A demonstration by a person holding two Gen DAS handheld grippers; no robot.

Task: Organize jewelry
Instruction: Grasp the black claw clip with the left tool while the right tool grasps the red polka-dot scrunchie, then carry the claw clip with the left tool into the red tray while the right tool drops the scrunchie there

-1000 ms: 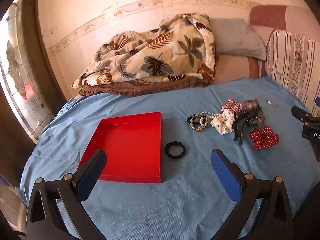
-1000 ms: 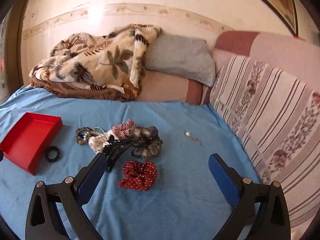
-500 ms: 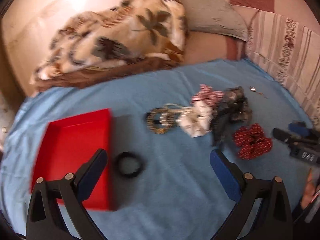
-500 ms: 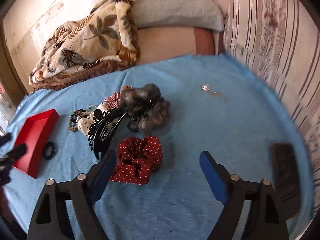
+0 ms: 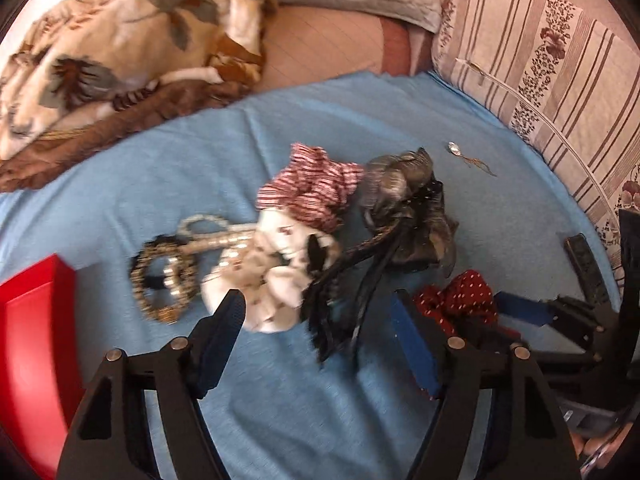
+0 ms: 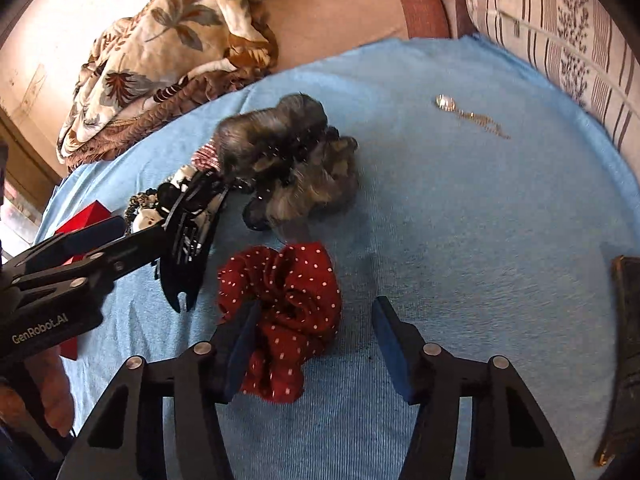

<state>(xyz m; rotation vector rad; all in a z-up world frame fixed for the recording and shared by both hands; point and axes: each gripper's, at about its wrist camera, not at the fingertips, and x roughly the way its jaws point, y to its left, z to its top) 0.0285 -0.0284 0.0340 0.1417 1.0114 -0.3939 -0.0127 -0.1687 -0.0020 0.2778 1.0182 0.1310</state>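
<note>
A pile of accessories lies on the blue cloth (image 5: 280, 420): a white scrunchie (image 5: 272, 280), a striped red scrunchie (image 5: 316, 192), a grey scrunchie (image 6: 288, 152), a black claw clip (image 5: 344, 300), beaded bracelets (image 5: 168, 276). My left gripper (image 5: 320, 328) is open, its fingers either side of the clip and white scrunchie. My right gripper (image 6: 316, 328) is open around the red dotted scrunchie (image 6: 288, 304), which also shows in the left wrist view (image 5: 460, 300). The red tray (image 5: 28, 340) is at the left.
A small pendant with a chain (image 6: 468, 114) lies apart on the cloth at the right. A dark flat object (image 6: 628, 320) lies at the right edge. A leaf-print blanket (image 5: 112, 52) and striped cushions (image 5: 560, 60) border the cloth.
Both grippers moved forward and down toward the pile. The left one swung right from the tray to the clip; the right one closed in on the red dotted scrunchie.
</note>
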